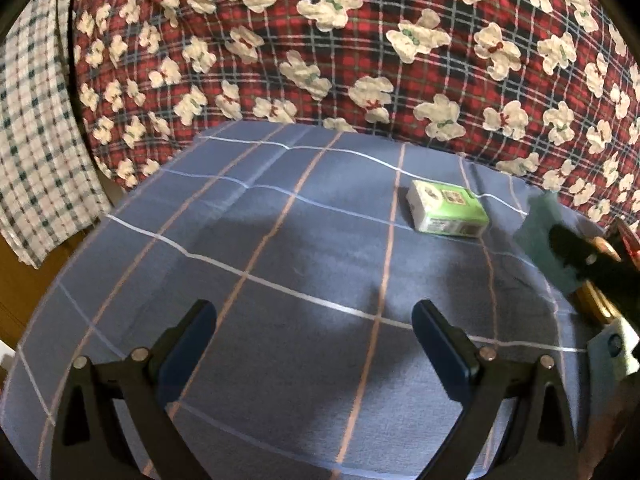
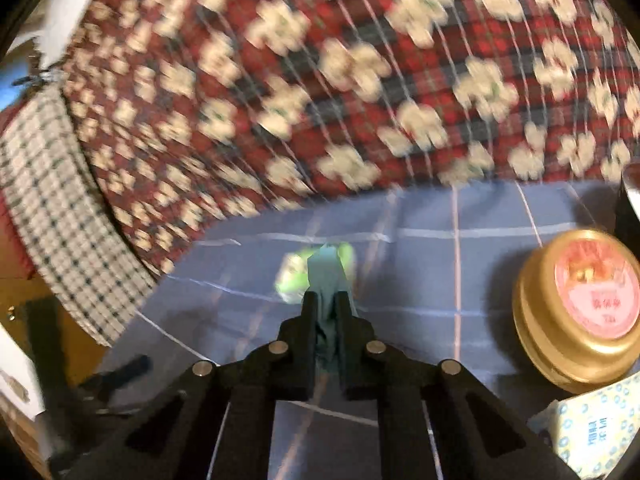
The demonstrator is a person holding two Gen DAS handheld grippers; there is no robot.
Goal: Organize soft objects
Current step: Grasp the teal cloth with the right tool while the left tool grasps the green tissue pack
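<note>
My right gripper (image 2: 325,298) is shut on a teal-green soft cloth (image 2: 326,270), which sticks out past its fingertips; the picture is blurred by motion. Behind the cloth lies a green and white tissue pack (image 2: 294,280) on the blue checked bedsheet (image 2: 420,272). In the left wrist view the same tissue pack (image 1: 446,208) lies right of centre on the bedsheet (image 1: 280,264). My left gripper (image 1: 314,322) hovers above the sheet, open, with nothing between its fingers. The right gripper (image 1: 576,256) with the teal cloth (image 1: 536,224) shows blurred at the right edge.
A red plaid quilt with white bears (image 1: 320,48) is heaped along the back. A checked cloth (image 1: 36,152) hangs at the left. A round gold tin (image 2: 580,312) and a patterned white pack (image 2: 600,428) lie at the right, with a dark cylinder (image 2: 628,208) behind.
</note>
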